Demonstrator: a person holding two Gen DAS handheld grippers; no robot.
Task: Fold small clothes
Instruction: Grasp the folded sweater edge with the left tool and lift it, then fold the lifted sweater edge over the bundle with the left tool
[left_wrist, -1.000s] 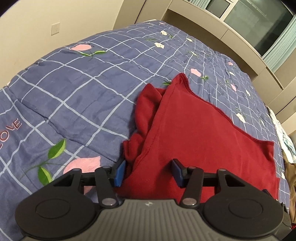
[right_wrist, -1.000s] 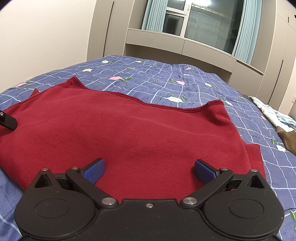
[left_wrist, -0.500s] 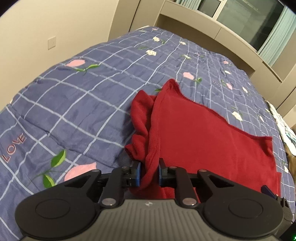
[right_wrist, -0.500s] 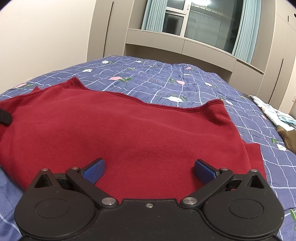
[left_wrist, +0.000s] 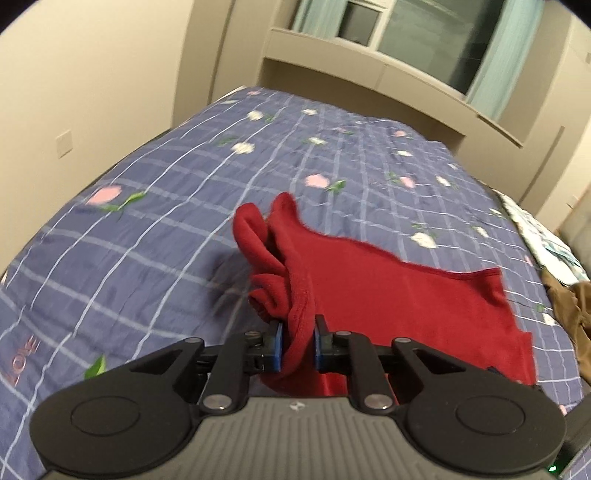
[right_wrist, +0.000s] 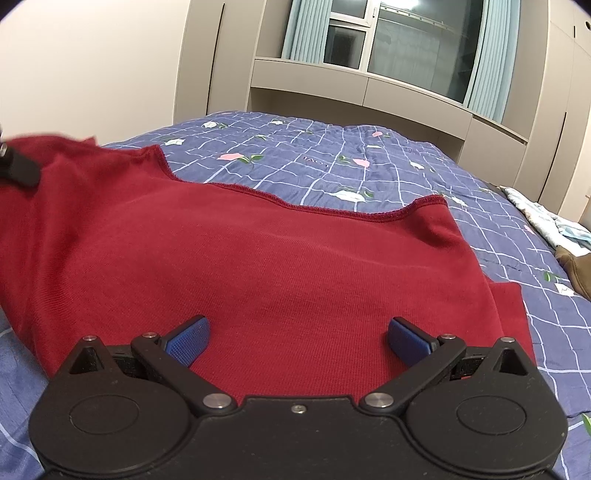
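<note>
A dark red knit garment (right_wrist: 280, 266) lies spread on the blue checked bedspread (right_wrist: 332, 162). My left gripper (left_wrist: 297, 345) is shut on a bunched fold at the garment's left edge (left_wrist: 295, 314) and holds that edge lifted off the bed, with the sleeve (left_wrist: 255, 236) hanging crumpled beyond it. My right gripper (right_wrist: 297, 339) is open, its blue pads (right_wrist: 188, 339) wide apart just above the garment's near edge, holding nothing. The left gripper's tip (right_wrist: 18, 166) shows at the far left of the right wrist view.
Brown and pale patterned clothes (left_wrist: 569, 295) lie at the bed's right edge, also in the right wrist view (right_wrist: 576, 262). A wall (left_wrist: 92, 92) runs along the left side. Cabinets and a window (right_wrist: 406, 48) stand past the bed's far end.
My left gripper closed on the garment's left edge and then raised it, so that edge now hangs off the bed. The right gripper stayed open in place.
</note>
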